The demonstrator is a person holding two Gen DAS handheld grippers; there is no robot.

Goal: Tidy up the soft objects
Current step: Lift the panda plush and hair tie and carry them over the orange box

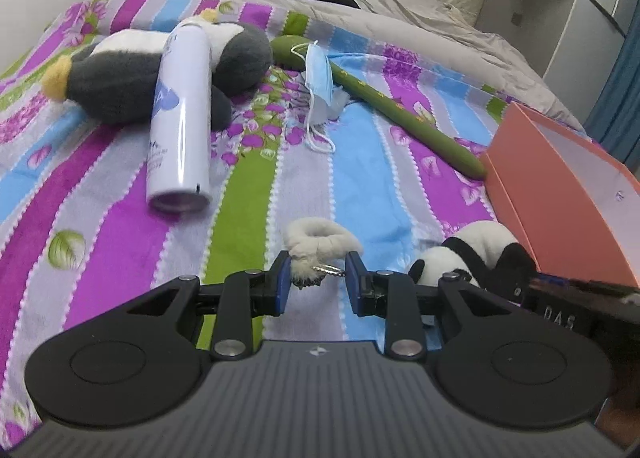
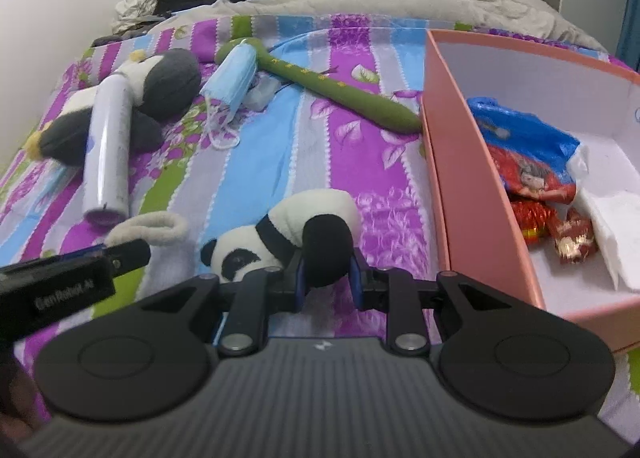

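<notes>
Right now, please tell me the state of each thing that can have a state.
left hand-held gripper: open around the white fluffy ring
right hand-held gripper: shut on the panda plush
pink box: open, snack packets inside
spray can: lying across the penguin plush
face mask: crumpled over the green plush stick

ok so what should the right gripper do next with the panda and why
Probably lift the panda plush and carry it right, over the pink box wall. The right gripper looks closed on its black rear, and the box beside it is open with bare floor near the front.
</notes>
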